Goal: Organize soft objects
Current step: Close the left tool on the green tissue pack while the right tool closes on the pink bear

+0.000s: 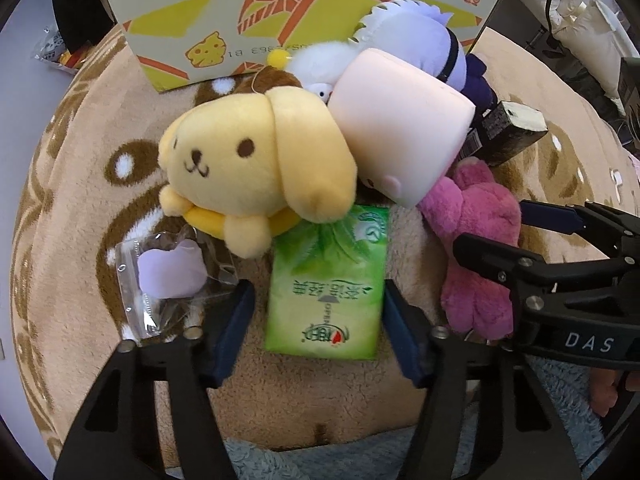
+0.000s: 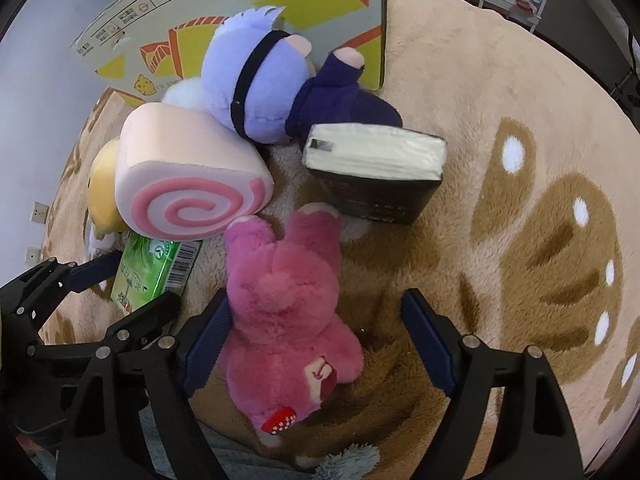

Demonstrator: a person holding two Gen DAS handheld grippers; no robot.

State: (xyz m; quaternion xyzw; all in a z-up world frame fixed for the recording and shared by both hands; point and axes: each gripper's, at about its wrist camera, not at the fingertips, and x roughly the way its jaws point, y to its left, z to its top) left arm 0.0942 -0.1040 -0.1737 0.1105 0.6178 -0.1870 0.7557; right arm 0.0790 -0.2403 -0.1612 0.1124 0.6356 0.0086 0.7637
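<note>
Evidently left gripper (image 1: 320, 320) gaped around tissue pack (image 1: 326, 280) | right gripper (image 2: 316, 340) gaped astride pink bear (image 2: 284, 320), nearer cardboard box (image 2: 240, 12) | advice: center, then squeeze gently.

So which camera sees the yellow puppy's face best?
The left wrist view: the yellow puppy faces it, eyes, nose and mouth clear. In the right wrist view only a yellow sliver peeks from behind the pink swirl cushion.

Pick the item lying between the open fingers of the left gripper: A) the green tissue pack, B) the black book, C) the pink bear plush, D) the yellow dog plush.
A: in the left wrist view the green tissue pack lies flat on the rug between the spread fingers of the left gripper, not yet clamped.
</note>
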